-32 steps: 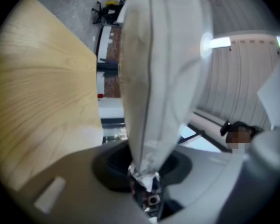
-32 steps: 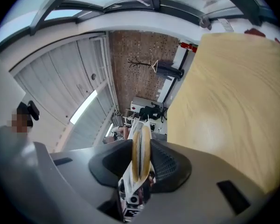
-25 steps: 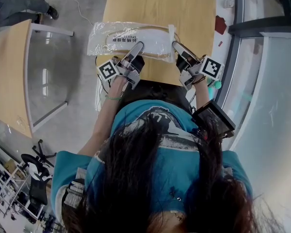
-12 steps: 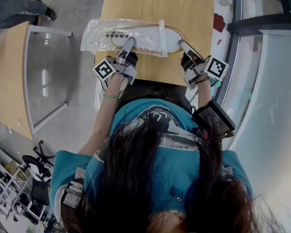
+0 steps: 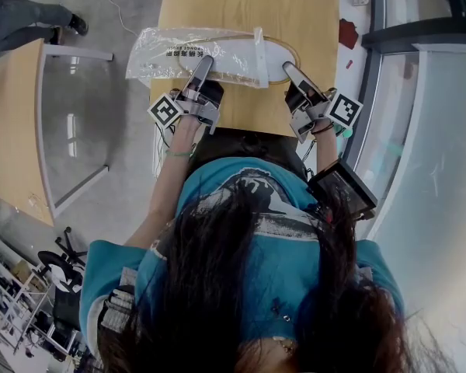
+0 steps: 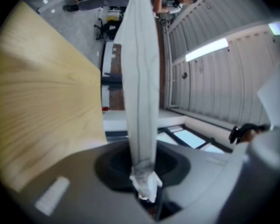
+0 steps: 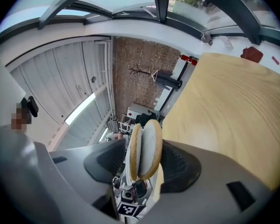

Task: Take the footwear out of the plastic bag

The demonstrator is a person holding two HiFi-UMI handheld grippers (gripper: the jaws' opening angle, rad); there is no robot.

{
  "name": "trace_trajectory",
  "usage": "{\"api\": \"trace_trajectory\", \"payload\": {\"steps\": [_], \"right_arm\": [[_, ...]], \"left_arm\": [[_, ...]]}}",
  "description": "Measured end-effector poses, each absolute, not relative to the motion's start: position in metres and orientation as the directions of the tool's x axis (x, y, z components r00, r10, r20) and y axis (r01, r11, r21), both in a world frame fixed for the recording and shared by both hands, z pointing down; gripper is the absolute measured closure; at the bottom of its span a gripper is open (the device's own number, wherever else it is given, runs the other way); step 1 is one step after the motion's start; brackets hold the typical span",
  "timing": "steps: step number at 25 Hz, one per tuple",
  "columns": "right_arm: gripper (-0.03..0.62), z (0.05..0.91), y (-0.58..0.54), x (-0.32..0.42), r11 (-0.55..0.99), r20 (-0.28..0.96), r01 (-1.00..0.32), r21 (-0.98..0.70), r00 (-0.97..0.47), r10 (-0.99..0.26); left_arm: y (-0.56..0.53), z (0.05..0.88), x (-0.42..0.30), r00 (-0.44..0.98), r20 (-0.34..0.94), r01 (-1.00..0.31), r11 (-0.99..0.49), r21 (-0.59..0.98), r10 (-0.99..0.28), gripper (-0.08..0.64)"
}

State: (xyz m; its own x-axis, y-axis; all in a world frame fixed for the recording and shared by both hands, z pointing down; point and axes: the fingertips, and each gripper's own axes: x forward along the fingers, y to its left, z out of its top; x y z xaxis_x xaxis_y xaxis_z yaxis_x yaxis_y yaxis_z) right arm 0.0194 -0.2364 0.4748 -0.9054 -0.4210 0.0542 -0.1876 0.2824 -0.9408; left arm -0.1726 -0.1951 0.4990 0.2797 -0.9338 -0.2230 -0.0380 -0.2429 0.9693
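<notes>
Footwear partway out of the bag on the counter

The plastic bag [image 5: 167, 53] lies crosswise on the counter [image 5: 248, 6], close to the counter's near edge, and its left end hangs past the counter's left side. The footwear [image 5: 278, 53], a flat pair of white slippers with tan rims, lies inside the bag, with one end sticking out of the bag's mouth toward the counter's right side. The left tongs [image 5: 204, 64] have just been closing and are clamped on a pinch of the bag's film, which stretches taut away from them. The right tongs [image 5: 290, 70] have just been opening; their jaws stand apart with the bare end of the footwear between them, close to both pads but not plainly pressed
</notes>
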Motion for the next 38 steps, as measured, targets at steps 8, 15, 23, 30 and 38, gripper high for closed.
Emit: {"api": "trace_trajectory", "payload": {"steps": [8, 15, 23, 30, 38], "right_arm": [[0.444, 0.478, -0.230, 0.010, 0.240, 0.055, -0.161, -0.957, -0.917, -0.395], [0.488, 0.478, -0.237, 0.021, 0.268, 0.128, -0.251, -0.930, -0.906, -0.403], [0.489, 0.480, -0.250, 0.060, 0.273, 0.199, -0.364, -0.891, -0.851, -0.486], [0.492, 0.466, -0.272, 0.110, 0.283, 0.237, -0.489, -0.825, -0.754, -0.613], [0.495, 0.455, -0.279, 0.149, 0.266, 0.244, -0.560, -0.785, -0.673, -0.698]], "left_arm": [[-0.197, 0.499, -0.169, 0.255, -0.227, 0.029, -0.228, 0.973, -0.940, 0.488], [-0.201, 0.505, -0.161, 0.326, -0.186, -0.068, -0.219, 0.973, -0.927, 0.477], [-0.206, 0.527, -0.165, 0.325, -0.108, -0.094, -0.146, 0.985, -0.940, 0.477], [-0.224, 0.558, -0.174, 0.288, -0.006, -0.159, -0.054, 0.986, -0.958, 0.560], [-0.249, 0.580, -0.161, 0.274, 0.064, -0.160, 0.020, 0.987, -0.960, 0.561]]}}
